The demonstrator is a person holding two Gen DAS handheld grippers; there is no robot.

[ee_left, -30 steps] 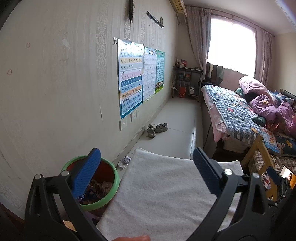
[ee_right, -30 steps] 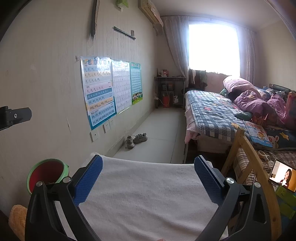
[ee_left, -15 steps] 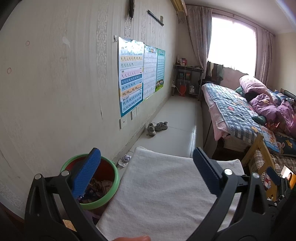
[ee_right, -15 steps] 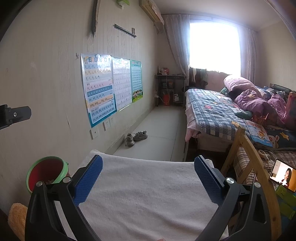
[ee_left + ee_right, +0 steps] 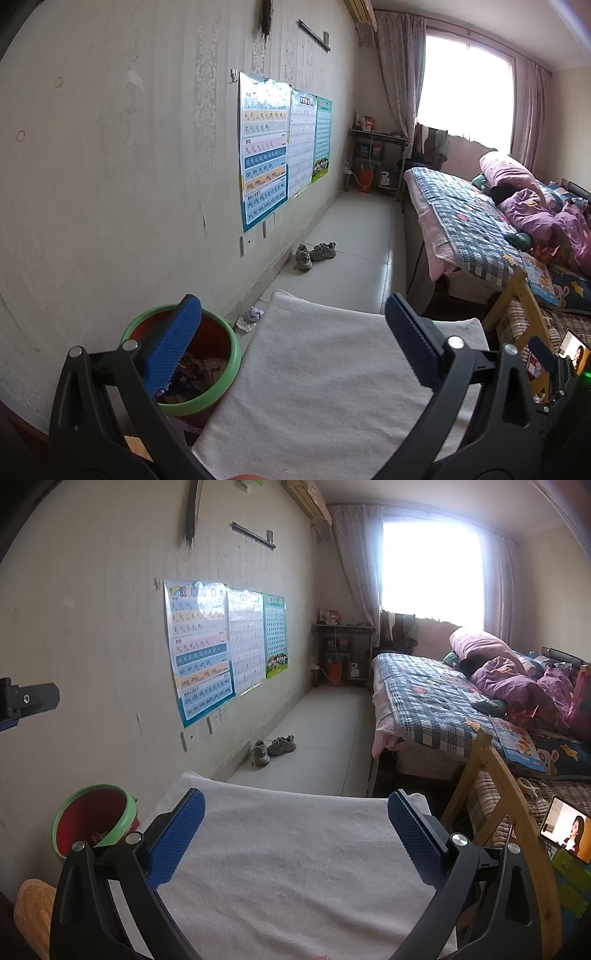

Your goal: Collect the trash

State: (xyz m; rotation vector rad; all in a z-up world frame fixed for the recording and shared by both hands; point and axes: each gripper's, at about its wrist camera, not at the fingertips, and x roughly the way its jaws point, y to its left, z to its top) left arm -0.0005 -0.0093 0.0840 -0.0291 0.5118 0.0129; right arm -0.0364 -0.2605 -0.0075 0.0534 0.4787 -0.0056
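A bedroom seen from two handheld grippers, both held above a table covered with a white towel (image 5: 332, 369). The towel is the landmark for everything here.

The left gripper (image 5: 291, 332) hovers over the towel's left half with its blue pads spread wide and nothing between them. The right gripper (image 5: 295, 827) hovers over the towel's middle, likewise spread wide and empty. Judging by this, both stand ready rather than carrying anything.

Just left of the towel, against the wall, stands a trash bin (image 5: 221, 387) with a green rim and red inside. Scraps of paper and wrappers already lie in its bottom, so it is likely where collected trash goes. The left gripper's left pad overlaps the bin's mouth in the left view.

The towel itself shows no trash. Beyond the towel's far left corner, on the floor by the wall's base, lies a crumpled wad of paper (image 5: 250, 317), white with some blue. It seems the likeliest piece yet to collect. It sits low and past the table edge, so reaching it probably calls for a downward stretch between bin and wall.

Farther beyond the towel, a pair of shoes (image 5: 314, 254) rests on the pale floor. Right of the towel are a wooden chair frame (image 5: 491, 775), a phone (image 5: 565, 829) with a lit screen, and a bed (image 5: 424, 694) with a plaid quilt. Posters (image 5: 201, 646) hang on the wall to the towel's left.
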